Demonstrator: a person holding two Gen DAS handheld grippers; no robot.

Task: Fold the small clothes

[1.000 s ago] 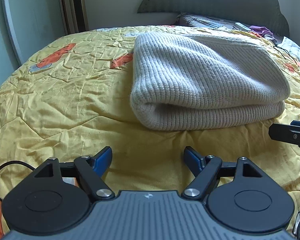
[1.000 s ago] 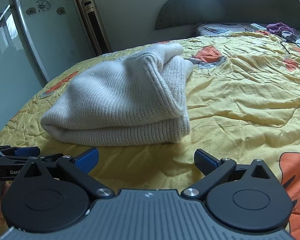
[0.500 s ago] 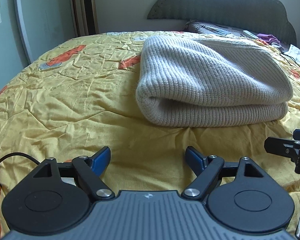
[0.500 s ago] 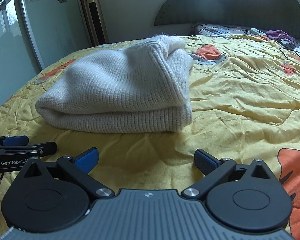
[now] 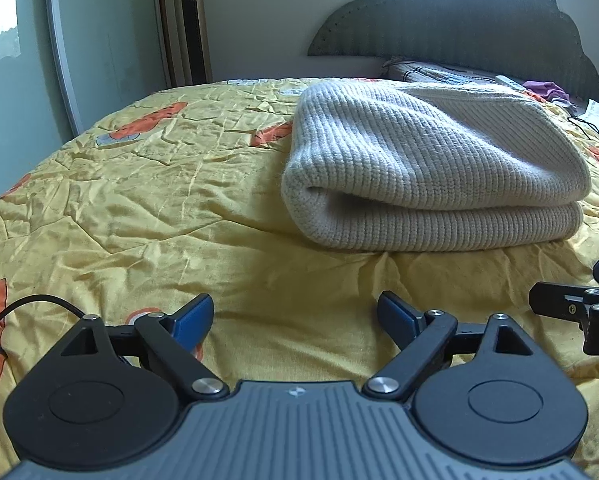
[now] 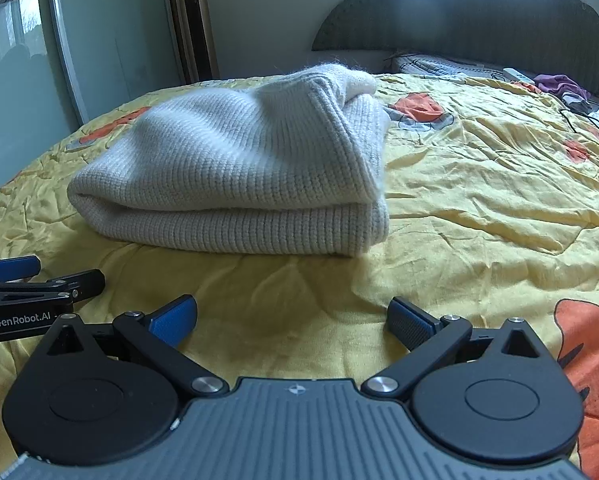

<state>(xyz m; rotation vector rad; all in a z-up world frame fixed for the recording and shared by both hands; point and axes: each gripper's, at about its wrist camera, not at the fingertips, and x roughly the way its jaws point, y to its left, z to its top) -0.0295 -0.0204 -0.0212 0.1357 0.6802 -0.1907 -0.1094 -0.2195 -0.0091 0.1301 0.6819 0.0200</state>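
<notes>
The cream sweater (image 5: pixel 431 172) lies folded on the bed (image 5: pixel 139 200), just beyond both grippers. The left hand-held gripper (image 5: pixel 295 314) and right hand-held gripper (image 6: pixel 291 320) gape empty. Folding looks finished; next, perhaps tidy its bunched far right corner.

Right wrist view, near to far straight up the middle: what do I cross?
right gripper, open and empty → bare yellow quilt → folded cream sweater → wall
</notes>
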